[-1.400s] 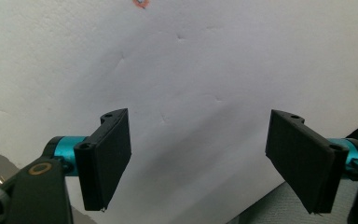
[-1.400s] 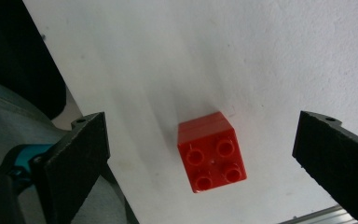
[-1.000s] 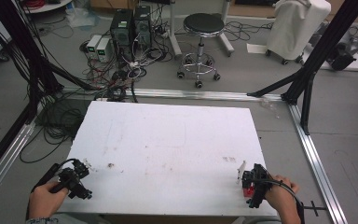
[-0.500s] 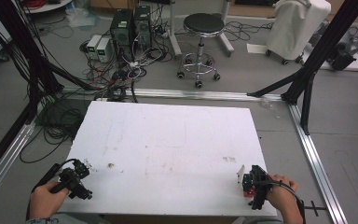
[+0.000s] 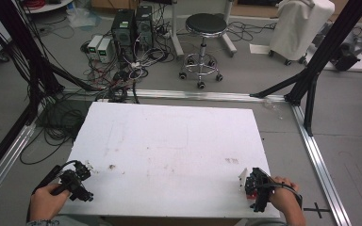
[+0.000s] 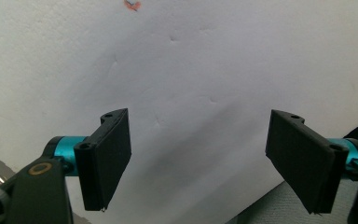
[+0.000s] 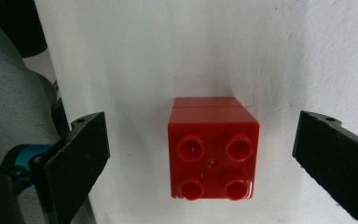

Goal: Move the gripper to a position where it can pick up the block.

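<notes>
A red four-stud brick [image 7: 213,147] sits on the white table [image 5: 169,141], studs facing the camera in the right gripper view. My right gripper [image 7: 209,163] is open, one jaw on each side of the brick with a gap on both sides. In the high view this gripper [image 5: 257,188] is near the table's front right corner, over the brick [image 5: 250,193], which is partly covered. My left gripper [image 6: 205,156] is open over bare table with nothing between its jaws. In the high view it [image 5: 78,181] is at the front left edge.
A small white piece [image 5: 242,178] lies just left of the right gripper. Faint marks [image 5: 111,166] dot the table. Beyond the far edge stand a stool [image 5: 202,23], computer boxes [image 5: 132,28] with tangled cables, and black frame posts [image 5: 311,70]. Metal rails [image 5: 318,160] flank the table.
My right gripper has shifted slightly toward the table's near edge, staying over the red brick. The left gripper has not moved.
</notes>
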`<state>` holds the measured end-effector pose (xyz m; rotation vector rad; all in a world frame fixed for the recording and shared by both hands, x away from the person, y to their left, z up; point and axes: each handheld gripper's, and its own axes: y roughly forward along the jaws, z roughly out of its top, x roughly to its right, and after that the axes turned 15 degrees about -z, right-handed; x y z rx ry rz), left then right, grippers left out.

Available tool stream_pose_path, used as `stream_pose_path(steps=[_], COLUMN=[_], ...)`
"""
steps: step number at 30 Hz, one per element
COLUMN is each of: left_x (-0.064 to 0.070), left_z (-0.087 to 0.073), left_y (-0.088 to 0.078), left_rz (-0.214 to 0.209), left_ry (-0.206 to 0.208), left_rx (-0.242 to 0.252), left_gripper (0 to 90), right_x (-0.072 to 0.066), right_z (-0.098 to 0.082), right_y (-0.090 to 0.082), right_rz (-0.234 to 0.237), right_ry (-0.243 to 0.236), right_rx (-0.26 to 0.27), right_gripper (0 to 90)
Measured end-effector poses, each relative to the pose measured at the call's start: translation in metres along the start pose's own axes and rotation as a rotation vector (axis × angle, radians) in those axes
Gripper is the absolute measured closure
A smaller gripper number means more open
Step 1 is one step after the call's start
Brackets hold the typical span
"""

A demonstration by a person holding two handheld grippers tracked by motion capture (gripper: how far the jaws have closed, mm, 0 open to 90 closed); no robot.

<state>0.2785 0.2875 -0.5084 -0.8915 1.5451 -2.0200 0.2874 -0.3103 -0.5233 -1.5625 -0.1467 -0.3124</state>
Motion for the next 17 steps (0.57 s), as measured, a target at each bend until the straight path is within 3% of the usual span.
stream_pose_path(steps=[17], left_x=[0.0002], left_z=[0.0001], left_y=[0.0005], left_rz=[0.006], left_ry=[0.011], left_rx=[-0.01], left_gripper=[22.6], right_x=[0.0002], right_z=[-0.0003], right_y=[0.0001], right_rz=[0.001], right_ry=[0.001], right_rx=[-0.017], right_gripper=[3.0])
